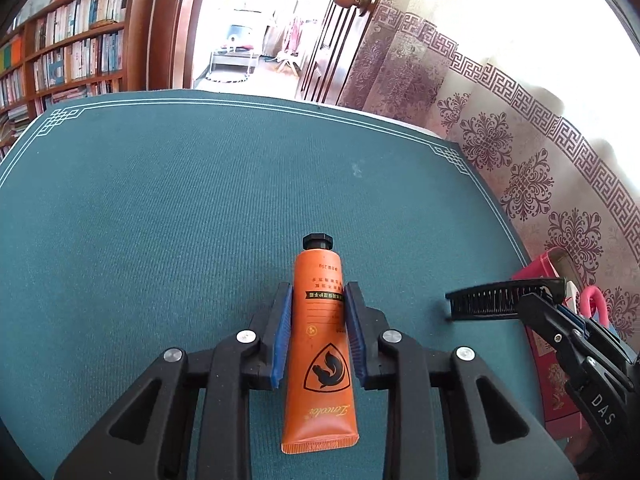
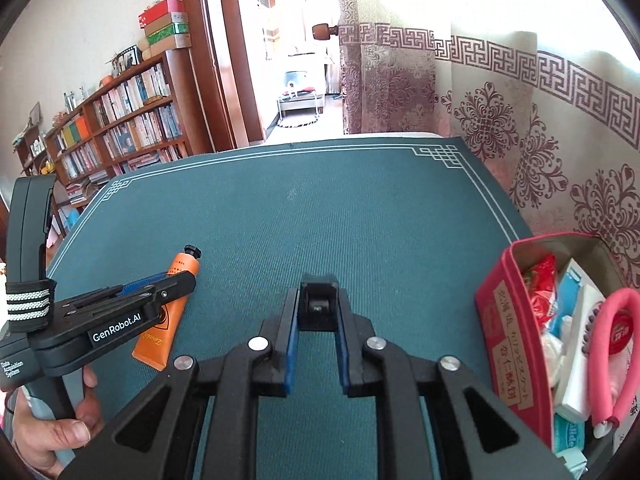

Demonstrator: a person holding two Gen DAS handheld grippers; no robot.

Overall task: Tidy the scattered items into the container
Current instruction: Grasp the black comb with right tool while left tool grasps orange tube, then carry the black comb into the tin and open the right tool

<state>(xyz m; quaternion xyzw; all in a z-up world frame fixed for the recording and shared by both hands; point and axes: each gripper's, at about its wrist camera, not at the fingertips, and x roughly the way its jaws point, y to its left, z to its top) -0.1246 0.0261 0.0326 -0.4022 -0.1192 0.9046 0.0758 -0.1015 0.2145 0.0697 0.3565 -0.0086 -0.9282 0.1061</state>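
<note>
An orange tube (image 1: 320,344) with a black cap lies on the teal mat (image 1: 160,208), cap pointing away. My left gripper (image 1: 319,296) is shut on the tube, blue pads pressing both its sides; it also shows in the right wrist view (image 2: 160,288) over the tube (image 2: 176,276). My right gripper (image 2: 318,300) is shut on a black comb (image 2: 318,304), seen end-on; in the left wrist view the comb (image 1: 492,300) sticks out sideways from that gripper (image 1: 560,300). The red container (image 2: 504,328) stands at the right, holding several items.
A pink looped item (image 2: 612,352), white boxes and red packets lie in the container. A patterned curtain (image 2: 520,128) hangs behind the table's right edge. A bookshelf (image 2: 120,128) stands far left. The mat's far half lies bare ahead of both grippers.
</note>
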